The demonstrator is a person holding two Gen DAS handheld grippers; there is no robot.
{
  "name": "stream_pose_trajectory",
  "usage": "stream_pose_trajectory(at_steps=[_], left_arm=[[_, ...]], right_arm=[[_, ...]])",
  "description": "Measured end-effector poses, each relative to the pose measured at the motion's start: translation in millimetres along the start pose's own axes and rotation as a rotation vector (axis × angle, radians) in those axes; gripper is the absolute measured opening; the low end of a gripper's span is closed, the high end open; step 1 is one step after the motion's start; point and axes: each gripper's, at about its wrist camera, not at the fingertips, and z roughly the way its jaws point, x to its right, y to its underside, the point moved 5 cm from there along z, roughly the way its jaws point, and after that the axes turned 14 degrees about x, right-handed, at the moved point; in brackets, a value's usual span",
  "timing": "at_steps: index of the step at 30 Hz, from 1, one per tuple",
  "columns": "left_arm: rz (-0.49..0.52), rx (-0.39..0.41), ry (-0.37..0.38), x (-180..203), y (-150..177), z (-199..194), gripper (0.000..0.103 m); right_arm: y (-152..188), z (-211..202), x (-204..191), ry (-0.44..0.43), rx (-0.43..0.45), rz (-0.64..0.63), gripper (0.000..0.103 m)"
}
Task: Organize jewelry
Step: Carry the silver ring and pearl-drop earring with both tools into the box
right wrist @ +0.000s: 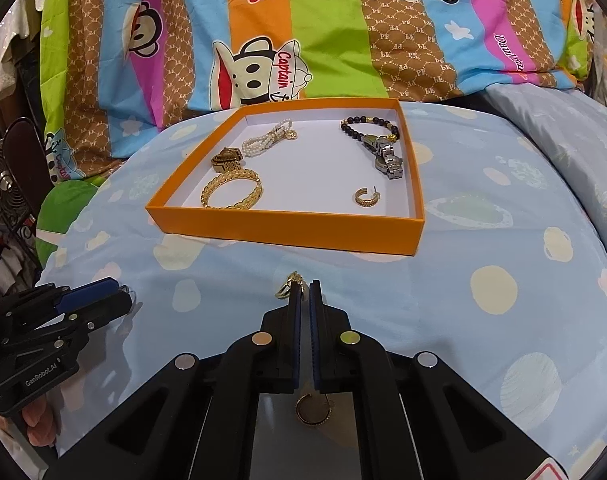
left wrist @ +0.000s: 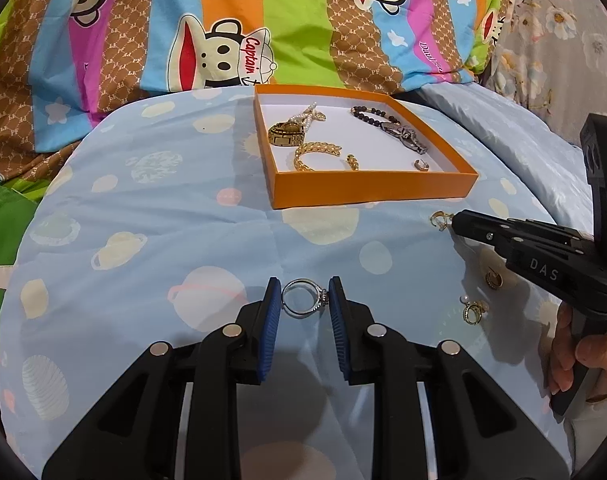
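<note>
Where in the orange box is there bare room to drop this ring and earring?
Free: the white floor of the orange cardboard box between the gold braided bangle and the small gold hoop earring. Crowded: the back left around the pearl strand and the back right with the dark bead bracelet.

The shallow orange cardboard tray [right wrist: 287, 230] is showing matt paper walls and a smooth white floor. Inside it, the woven gold-metal bangle [right wrist: 232, 191] and the steel-link silver watch [right wrist: 388, 160] are gleaming, the white pearl strand [right wrist: 268, 139] is shining softly, and the dark bead bracelet [right wrist: 357, 126] is looking dull. The pale blue planet-print cotton sheet [left wrist: 143, 220] is lying soft and slightly creased. The thin silver stone-set ring [left wrist: 304, 297] is glinting between ribbed blue rubber pads [left wrist: 272, 320] on matt black plastic fingers.
</note>
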Motion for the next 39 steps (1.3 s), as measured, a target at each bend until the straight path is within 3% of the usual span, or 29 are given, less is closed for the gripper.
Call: stream_pose_trajectory(at_steps=[15,19,24,32,39], left_arm=[[-0.005,0.031,-0.015,-1,-7,-7,0.024],[-0.021,0.043,0.016,2,-25,-10,0.024],[0.042,0.104,0.006,16,-64,-3,0.024],[0.071,0.148,0.018,44,-126,50,0.024],[0.036,0.111,0.018,49,-142,104,0.024]], right_arm=[[-20,-24,9,-0.01,0.089,0.04,0.004],[-37,-25,14,-0.018,0.095,0.047,0.004],[-64,-15,18,-0.006,0.099,0.018,0.004],[-100,21,26,-0.019,0.103,0.059,0.004],[-102,65,35,-0.022,0.062,0.102,0.004]])
